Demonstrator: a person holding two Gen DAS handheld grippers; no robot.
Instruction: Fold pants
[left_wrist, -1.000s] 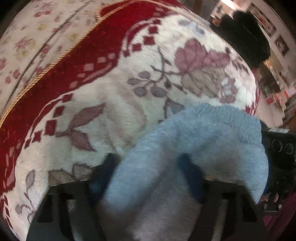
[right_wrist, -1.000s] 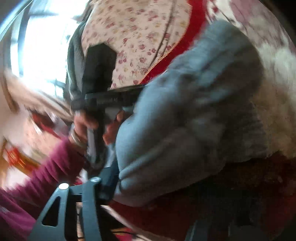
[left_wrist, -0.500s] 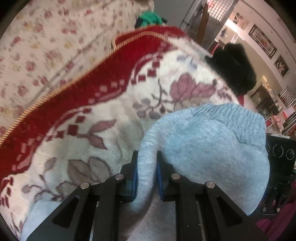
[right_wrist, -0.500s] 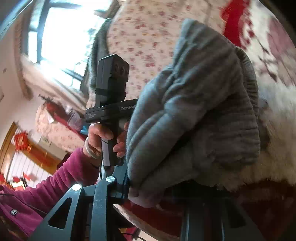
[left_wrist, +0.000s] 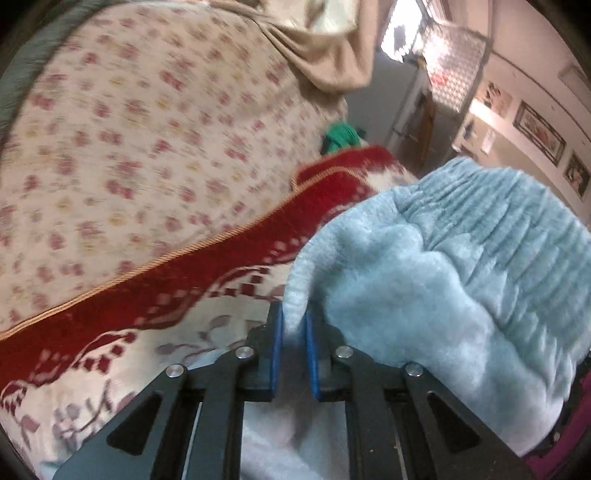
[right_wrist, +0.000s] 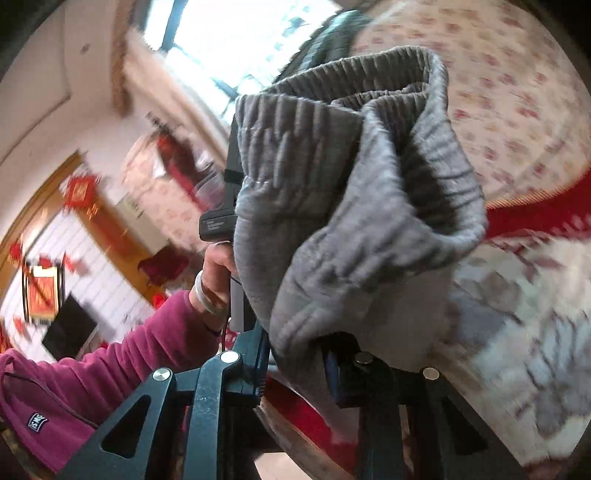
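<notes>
One pair of fluffy pale grey-blue fleece pants (left_wrist: 461, 280) with a ribbed elastic waistband hangs bunched above the red-and-cream floral blanket (left_wrist: 147, 295). The left hand-held gripper (left_wrist: 294, 332) is clamped on a fabric edge. The right hand-held gripper (right_wrist: 295, 354) is closing, its pads pressing a thick fold of pants.

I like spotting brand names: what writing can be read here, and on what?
Nothing reads clearly.
White print on the black handheld device: blurred.
Patch on the magenta sleeve: letters too small.
Red wall hangings: blurred.
</notes>
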